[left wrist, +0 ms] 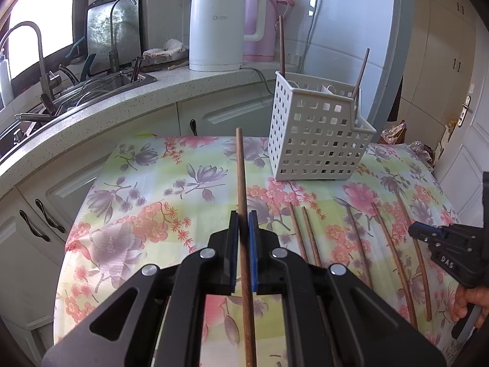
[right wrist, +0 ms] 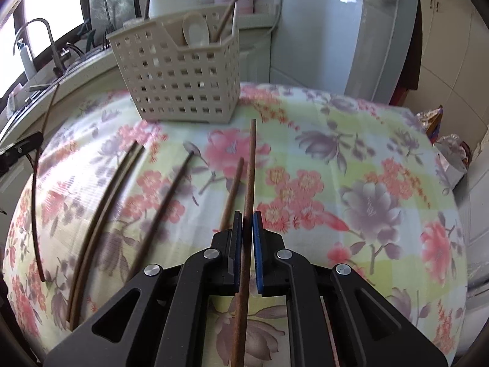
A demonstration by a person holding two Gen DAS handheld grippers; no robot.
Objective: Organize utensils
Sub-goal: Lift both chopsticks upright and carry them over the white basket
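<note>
My left gripper [left wrist: 243,215] is shut on a brown wooden chopstick [left wrist: 241,171] that points ahead above the floral tablecloth [left wrist: 146,183]. My right gripper [right wrist: 247,215] is shut on another brown chopstick [right wrist: 251,165], also pointing ahead; it also shows at the right edge of the left wrist view [left wrist: 412,231]. A white perforated utensil basket [left wrist: 318,140] stands at the far side of the table and holds two chopsticks; in the right wrist view the basket [right wrist: 180,76] also holds a pale spoon [right wrist: 195,30]. Several chopsticks [left wrist: 394,244] lie loose on the cloth [right wrist: 171,198].
A kitchen counter [left wrist: 122,98] with a sink [left wrist: 91,85], taps, a white kettle [left wrist: 215,24] and a pink thermos [left wrist: 262,15] runs behind the table. White cabinets [left wrist: 36,214] stand to the left. A white door [left wrist: 464,140] is at the right.
</note>
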